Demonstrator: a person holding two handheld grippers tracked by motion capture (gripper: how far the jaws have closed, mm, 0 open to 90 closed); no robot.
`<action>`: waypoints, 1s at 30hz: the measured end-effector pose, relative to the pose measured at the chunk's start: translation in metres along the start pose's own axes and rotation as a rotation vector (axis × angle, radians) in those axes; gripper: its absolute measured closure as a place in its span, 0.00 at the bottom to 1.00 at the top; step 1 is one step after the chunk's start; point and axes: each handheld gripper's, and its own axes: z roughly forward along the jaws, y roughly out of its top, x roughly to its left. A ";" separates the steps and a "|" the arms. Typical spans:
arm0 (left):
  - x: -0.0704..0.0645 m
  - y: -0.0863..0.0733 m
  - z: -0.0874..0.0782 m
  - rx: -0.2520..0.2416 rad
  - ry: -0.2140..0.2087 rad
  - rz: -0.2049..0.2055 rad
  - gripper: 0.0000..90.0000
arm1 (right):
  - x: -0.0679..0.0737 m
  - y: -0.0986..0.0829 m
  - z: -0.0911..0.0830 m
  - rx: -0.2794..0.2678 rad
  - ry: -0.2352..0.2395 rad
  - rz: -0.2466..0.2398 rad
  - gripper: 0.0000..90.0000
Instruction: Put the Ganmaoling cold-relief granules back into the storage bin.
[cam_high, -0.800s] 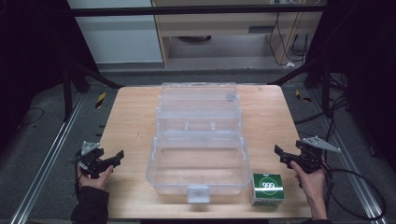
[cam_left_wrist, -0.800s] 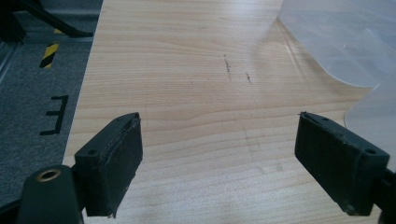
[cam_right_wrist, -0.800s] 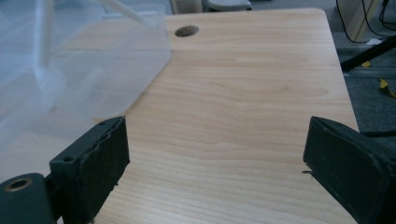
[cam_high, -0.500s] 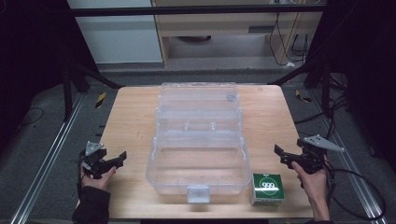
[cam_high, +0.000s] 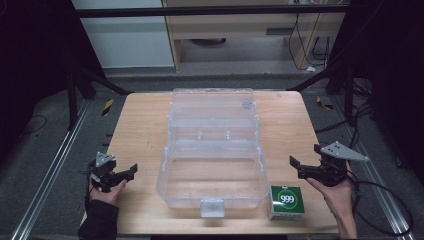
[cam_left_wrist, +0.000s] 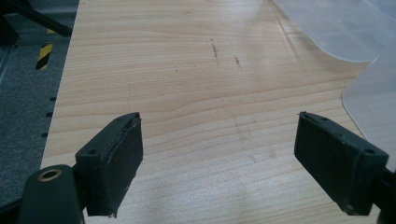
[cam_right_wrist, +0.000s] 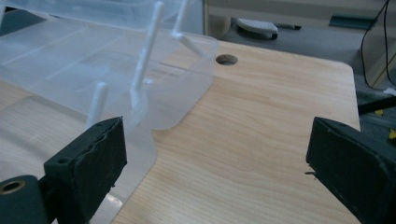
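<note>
Both grippers flank clear box (cam_high: 212, 160), apart.

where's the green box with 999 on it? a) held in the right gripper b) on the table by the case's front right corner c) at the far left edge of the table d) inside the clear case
b: the green box sits on the table beside the front right corner of the clear case, with the right gripper open above the table and apart from it.

Bare wooden table (cam_high: 140, 125), pale cabinet (cam_high: 125, 40) beyond.
</note>
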 end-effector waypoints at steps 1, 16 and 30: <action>0.000 0.000 0.000 0.001 0.000 0.002 0.17 | 0.002 0.004 -0.003 -0.001 0.013 -0.003 0.07; -0.005 -0.002 0.004 0.019 0.001 0.021 0.17 | 0.012 0.023 -0.001 0.058 0.079 -0.152 0.10; -0.006 -0.003 0.006 0.032 -0.002 0.030 0.17 | 0.022 0.044 0.000 0.126 0.134 -0.286 0.09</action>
